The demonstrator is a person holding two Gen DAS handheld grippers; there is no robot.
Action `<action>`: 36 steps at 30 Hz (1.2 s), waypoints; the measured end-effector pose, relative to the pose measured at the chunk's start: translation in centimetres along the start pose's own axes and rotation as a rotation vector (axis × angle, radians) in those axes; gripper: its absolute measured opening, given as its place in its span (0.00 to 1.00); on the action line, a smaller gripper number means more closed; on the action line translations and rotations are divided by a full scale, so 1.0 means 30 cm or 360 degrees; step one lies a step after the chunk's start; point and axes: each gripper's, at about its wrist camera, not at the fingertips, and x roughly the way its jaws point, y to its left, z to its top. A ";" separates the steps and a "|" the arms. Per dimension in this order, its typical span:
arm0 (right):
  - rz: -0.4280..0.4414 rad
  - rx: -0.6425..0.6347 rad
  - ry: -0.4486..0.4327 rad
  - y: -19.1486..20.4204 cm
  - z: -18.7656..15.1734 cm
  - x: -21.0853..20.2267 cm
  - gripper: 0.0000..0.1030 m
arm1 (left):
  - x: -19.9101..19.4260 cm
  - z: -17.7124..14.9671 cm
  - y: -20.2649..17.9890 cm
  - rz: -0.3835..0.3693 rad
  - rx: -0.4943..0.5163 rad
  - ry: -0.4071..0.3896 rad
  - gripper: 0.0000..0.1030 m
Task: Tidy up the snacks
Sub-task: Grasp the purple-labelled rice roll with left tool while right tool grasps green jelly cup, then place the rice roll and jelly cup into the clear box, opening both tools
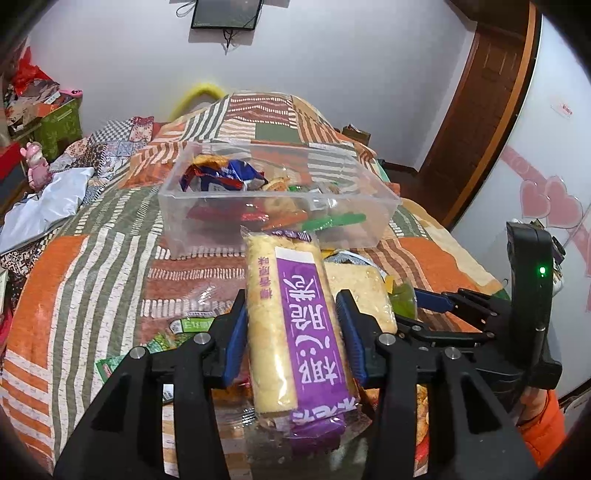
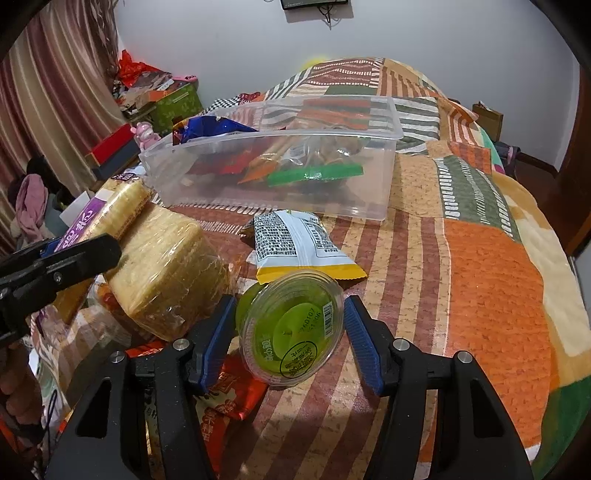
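1. While the left tongs (image 1: 291, 321) clamp it between their blue pads, the purple-labelled wafer pack (image 1: 291, 325) sits raised over the bed, its long axis running straight away from the camera toward the clear plastic bin (image 1: 258, 221).
2. Its purple band carries large white Chinese characters, upside down in the left wrist view, with smaller pink characters beside them on the clear wrapper; I cannot read them reliably.
3. Just beside it on the right lies a second clear-wrapped block of pale wafers (image 2: 166, 273), resting on the quilt.
4. The right tongs (image 2: 290, 332) flank a green jelly cup (image 2: 291, 328) tipped on its side, its sealed lid facing the camera; the left pad touches its wall, but whether the right pad presses on the rim I cannot tell.
5. The lid shows a small barcode, a printed date code that seems to start 260107, and a round stamp of Chinese text.
6. Beyond the cup lies a white and yellow snack bag (image 2: 295, 243), back side up, covered in fine print.
7. A red packet (image 2: 229, 398) with Chinese writing lies under the right tongs' left finger.
8. The bin stands farther up the bed and holds blue, red, orange and green packets.
9. Everything rests on a patchwork quilt (image 2: 480, 277) of orange, green and striped panels.
10. Behind are a white wall with a dark screen (image 1: 225, 13), striped curtains (image 2: 55, 92), stacked boxes and a wooden door frame (image 1: 491, 92).
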 end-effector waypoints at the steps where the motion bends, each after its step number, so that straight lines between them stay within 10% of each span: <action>1: -0.0001 0.0000 -0.0002 0.000 -0.001 -0.004 0.54 | -0.006 0.003 0.002 -0.0001 -0.0001 -0.0007 0.43; 36: -0.0029 -0.0072 -0.0379 0.019 0.304 -0.156 0.54 | -0.037 0.313 0.023 0.0018 0.0072 -0.0233 0.42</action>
